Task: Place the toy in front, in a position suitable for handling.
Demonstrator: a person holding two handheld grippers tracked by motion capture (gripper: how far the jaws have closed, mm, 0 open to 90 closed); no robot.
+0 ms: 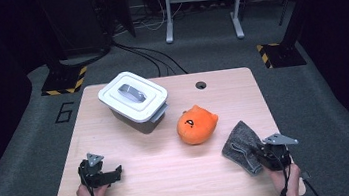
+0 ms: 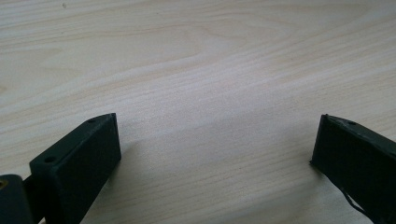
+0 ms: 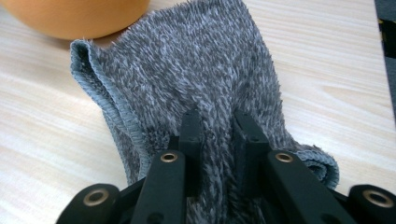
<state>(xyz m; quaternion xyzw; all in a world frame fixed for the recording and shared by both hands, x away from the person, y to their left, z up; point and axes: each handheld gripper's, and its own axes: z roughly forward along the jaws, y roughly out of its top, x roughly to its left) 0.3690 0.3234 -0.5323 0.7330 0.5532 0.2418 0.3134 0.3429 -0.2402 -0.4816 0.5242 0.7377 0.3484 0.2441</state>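
Right claw clamped on grey cloth, left claw apart, pale wooden table.

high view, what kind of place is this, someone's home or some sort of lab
Most likely a lab or recording workspace, not a home: a lone wooden table stands on grey carpet, yellow-and-black hazard tape marks stand bases, and loose cables run across the floor behind it.
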